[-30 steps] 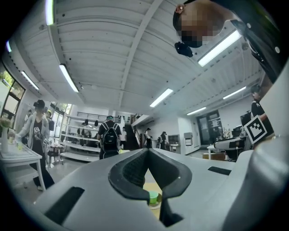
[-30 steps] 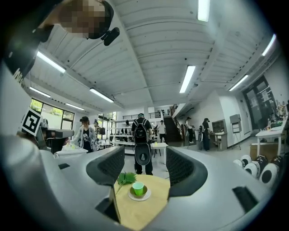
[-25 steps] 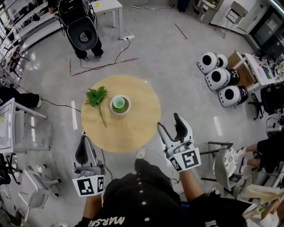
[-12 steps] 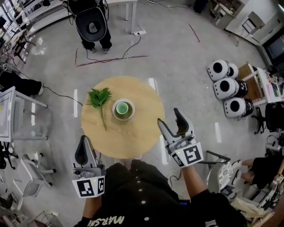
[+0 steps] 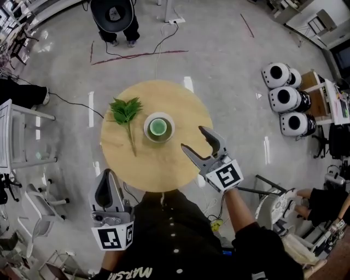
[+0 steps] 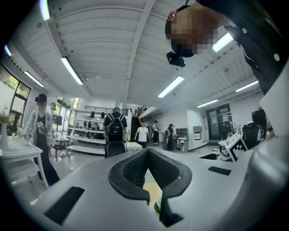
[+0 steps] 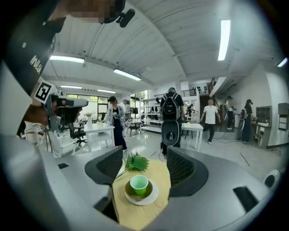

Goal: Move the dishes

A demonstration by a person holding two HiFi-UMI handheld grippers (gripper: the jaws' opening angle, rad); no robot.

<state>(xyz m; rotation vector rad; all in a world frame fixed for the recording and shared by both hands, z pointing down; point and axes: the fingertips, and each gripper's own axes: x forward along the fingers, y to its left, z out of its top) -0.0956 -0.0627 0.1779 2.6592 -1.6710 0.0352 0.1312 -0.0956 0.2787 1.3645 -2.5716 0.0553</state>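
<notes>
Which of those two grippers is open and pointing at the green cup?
The right gripper: its jaws are spread above the round table, aimed at the green cup. The left gripper is shut and off to the side of the table.

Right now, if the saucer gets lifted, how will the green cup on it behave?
The green cup stands upright on the saucer, seemingly unattached, so it may slide or tip if tilted. It looks small, so probably light.

A green leafy sprig lies flat on the round wooden counter, its stem toward the near edge. To the right, three white dome-shaped units cluster on the grey floor. A person with a black backpack stands beyond a red floor line.
</notes>
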